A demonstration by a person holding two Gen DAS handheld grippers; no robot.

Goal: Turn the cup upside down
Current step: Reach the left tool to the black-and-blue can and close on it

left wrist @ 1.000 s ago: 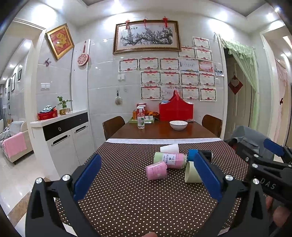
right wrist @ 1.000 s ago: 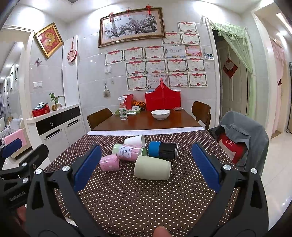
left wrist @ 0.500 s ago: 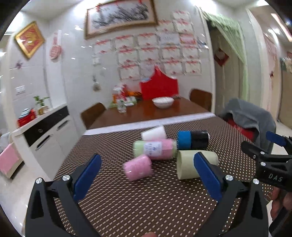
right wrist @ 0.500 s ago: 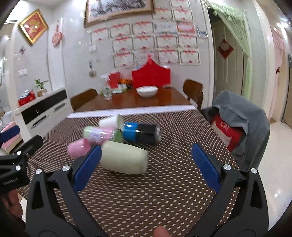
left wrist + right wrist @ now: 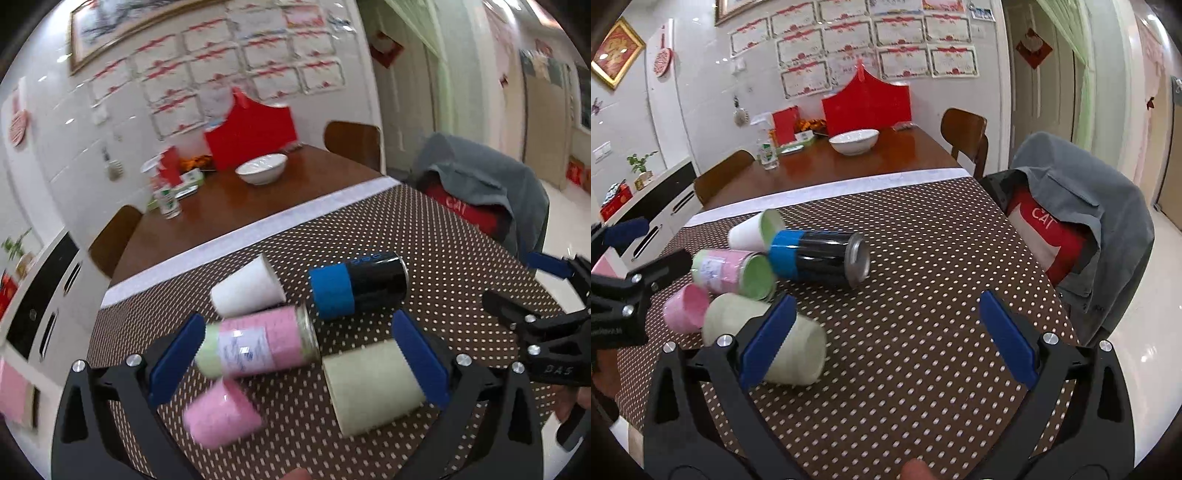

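Several cups lie on their sides on the dotted brown tablecloth (image 5: 461,266): a pale green cup (image 5: 369,391) (image 5: 761,339), a small pink cup (image 5: 221,417) (image 5: 685,310), a pink-and-green labelled cup (image 5: 258,341) (image 5: 733,271), a white paper cup (image 5: 247,290) (image 5: 755,230) and a blue-and-black can (image 5: 360,284) (image 5: 820,258). My left gripper (image 5: 299,360) is open, just above the pink-and-green cup and the pale green cup. My right gripper (image 5: 886,339) is open and empty over bare cloth, its left finger (image 5: 768,339) in front of the pale green cup.
A white bowl (image 5: 854,141), a spray bottle (image 5: 766,146) and red boxes (image 5: 866,107) stand on the bare wood at the far end. A chair draped with a grey jacket (image 5: 1089,229) stands at the table's right edge. A cabinet (image 5: 646,221) is at left.
Both grippers have moved forward and down toward the cups. The left one has swung right and now hovers over the cups. Both stay open.
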